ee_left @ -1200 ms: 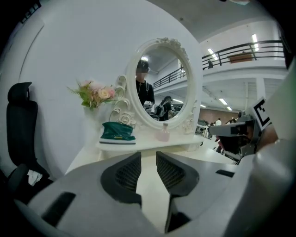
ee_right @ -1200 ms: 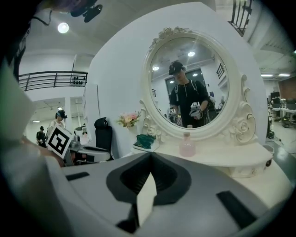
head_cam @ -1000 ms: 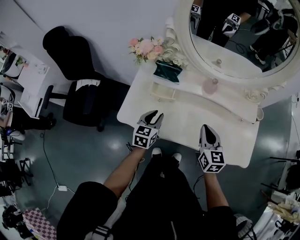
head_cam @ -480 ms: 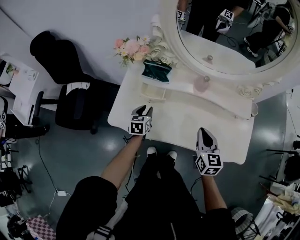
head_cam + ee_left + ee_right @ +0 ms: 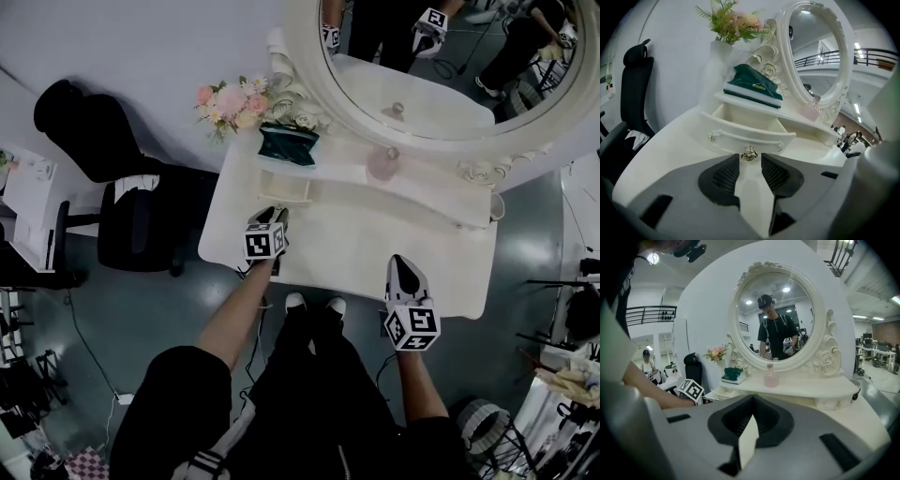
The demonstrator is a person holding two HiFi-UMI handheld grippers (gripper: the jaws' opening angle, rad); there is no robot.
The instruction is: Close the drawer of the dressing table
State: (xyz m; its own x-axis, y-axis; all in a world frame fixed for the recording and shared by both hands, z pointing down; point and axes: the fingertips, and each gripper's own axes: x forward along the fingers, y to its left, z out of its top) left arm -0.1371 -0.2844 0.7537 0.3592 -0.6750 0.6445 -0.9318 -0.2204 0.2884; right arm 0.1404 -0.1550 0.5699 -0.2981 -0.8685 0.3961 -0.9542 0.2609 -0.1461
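The left claw (image 5: pixel 749 158) is hovering with its jaws apart, having just been opening. It is clamping nothing: the gilt knob (image 5: pixel 749 153) is sitting just ahead of the gap. The drawer (image 5: pixel 740 137) is standing pulled out from the raised shelf at the left end of the tabletop (image 5: pixel 375 239). In my judgement, the claw should be pressing squarely on the drawer front by the knob and pushing straight in, so the drawer is not jamming askew. The right claw (image 5: pixel 752 401) is idling, jaws together on nothing. The left gripper view is showing the knob and the drawer's hollow. The head view is showing only the drawer's outline, though it takes in both claws.
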